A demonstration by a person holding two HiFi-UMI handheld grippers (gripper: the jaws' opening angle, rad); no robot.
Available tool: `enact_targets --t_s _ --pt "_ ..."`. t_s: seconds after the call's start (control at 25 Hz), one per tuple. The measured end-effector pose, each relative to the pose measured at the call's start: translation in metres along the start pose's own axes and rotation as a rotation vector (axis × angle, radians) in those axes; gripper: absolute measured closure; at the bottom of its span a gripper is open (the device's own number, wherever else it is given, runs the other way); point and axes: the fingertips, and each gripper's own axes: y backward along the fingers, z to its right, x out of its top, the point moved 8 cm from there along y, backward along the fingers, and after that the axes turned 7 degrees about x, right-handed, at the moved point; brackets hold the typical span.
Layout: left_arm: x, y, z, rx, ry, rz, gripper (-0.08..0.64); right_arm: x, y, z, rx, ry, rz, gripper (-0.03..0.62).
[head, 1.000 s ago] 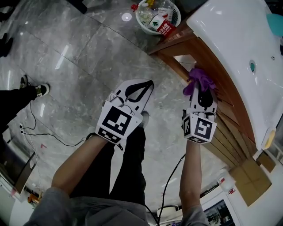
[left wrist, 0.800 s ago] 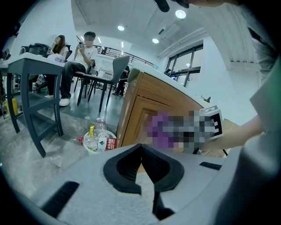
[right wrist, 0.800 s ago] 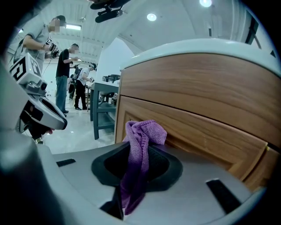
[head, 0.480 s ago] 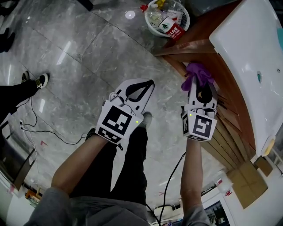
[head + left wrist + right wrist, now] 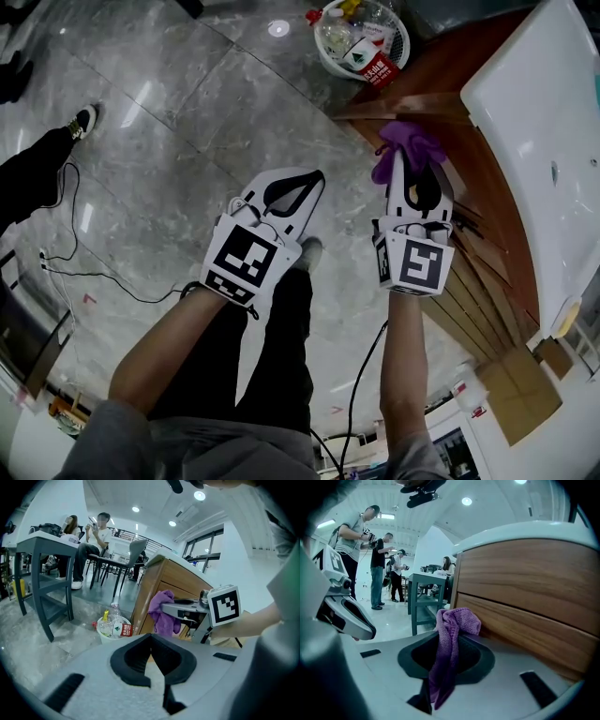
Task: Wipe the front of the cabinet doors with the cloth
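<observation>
Your right gripper (image 5: 446, 641) has its jaws clamped on the purple cloth (image 5: 457, 620). The cloth bunches up past the tips and a tail hangs back through the jaws. The bunch sits at the wooden front of the cabinet (image 5: 525, 597), near its corner, below the white top (image 5: 534, 141). Can't tell if it actually touches the wood. Your left gripper (image 5: 151, 637) is off to the side over the floor, apart from the cabinet, jaws closed tip to tip on nothing. A basket (image 5: 361, 37) of bottles stands on the floor by the cabinet corner.
</observation>
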Motion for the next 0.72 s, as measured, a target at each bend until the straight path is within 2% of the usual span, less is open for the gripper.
enact_targets --t_s 0.24,0.4,0.72 --pt "-0.004 0.007 -0.006 0.027 0.015 0.001 0.551 0.005 -0.003 -0.008 0.03 -0.022 0.024 0.509" --pt "-0.008 0.012 -0.004 0.036 0.018 0.001 0.551 0.009 0.001 -0.023 0.074 0.035 0.03 0.509" --pt "-0.012 0.02 0.01 0.039 0.008 0.004 0.551 0.011 0.021 -0.033 0.094 0.054 0.055 0.509"
